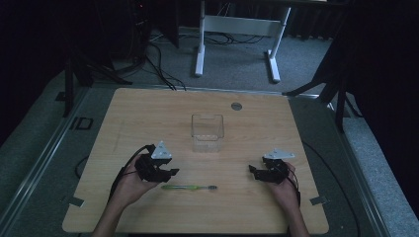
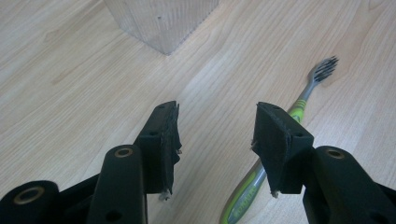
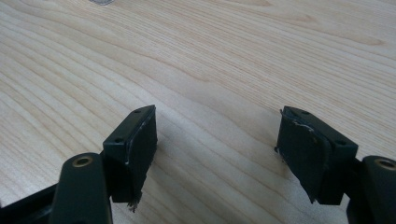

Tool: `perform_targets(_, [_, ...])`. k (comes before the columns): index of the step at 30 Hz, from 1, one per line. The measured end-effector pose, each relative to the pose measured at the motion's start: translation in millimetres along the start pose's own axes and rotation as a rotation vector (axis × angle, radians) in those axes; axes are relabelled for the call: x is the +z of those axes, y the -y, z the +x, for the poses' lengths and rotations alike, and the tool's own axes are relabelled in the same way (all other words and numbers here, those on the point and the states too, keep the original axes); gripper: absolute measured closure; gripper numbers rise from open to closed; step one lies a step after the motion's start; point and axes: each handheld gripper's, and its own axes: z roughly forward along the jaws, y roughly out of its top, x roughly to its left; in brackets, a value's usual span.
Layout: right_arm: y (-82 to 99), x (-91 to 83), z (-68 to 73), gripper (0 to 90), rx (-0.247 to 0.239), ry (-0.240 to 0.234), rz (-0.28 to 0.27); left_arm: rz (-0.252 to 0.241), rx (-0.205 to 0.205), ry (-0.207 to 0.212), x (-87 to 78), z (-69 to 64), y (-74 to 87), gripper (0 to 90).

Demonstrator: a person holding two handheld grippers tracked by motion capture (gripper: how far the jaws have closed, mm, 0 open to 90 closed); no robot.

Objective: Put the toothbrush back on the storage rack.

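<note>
Slim green toothbrush on pale grained wooden table; each hand-held gripper, left and right, spread apart, empty.

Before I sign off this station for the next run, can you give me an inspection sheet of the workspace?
Surface: wooden table, bare apart from a small grey disc near the far edge.
Job's things: green toothbrush lying flat; clear box upright behind it.
Clutter: nothing seen.
Grippers: left gripper open, beside the toothbrush handle; right gripper open over bare wood.
Cables: black cables on the floor beyond the table.
Surroundings: white desk frame, dark curtains.
</note>
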Motion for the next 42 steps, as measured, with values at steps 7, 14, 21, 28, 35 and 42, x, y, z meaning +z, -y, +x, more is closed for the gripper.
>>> perform_targets(7, [0.0,0.0,0.0,28.5,-0.001,0.0,0.0,0.008,0.008,0.026,2.2,-0.4,-0.3,51.0])
perform_targets(14, [0.0,0.0,0.0,28.5,0.001,0.0,0.0,0.019,0.022,0.048,3.3,-1.5,-0.8,51.2])
perform_targets(21, [0.0,0.0,0.1,28.4,0.002,0.0,0.001,0.035,0.046,0.066,5.1,-3.1,-1.8,51.6])
perform_targets(28, [0.0,-0.1,0.1,28.5,0.002,0.0,0.001,0.045,0.059,0.084,7.1,-4.7,-3.1,52.2])
perform_targets(35, [0.0,-0.1,0.1,28.5,0.002,0.0,0.001,0.066,0.082,0.092,9.2,-6.2,-5.5,52.3])
perform_targets(42, [0.0,0.0,0.1,28.5,0.002,0.0,0.001,0.086,0.1,0.103,12.5,-8.0,-6.7,53.3])
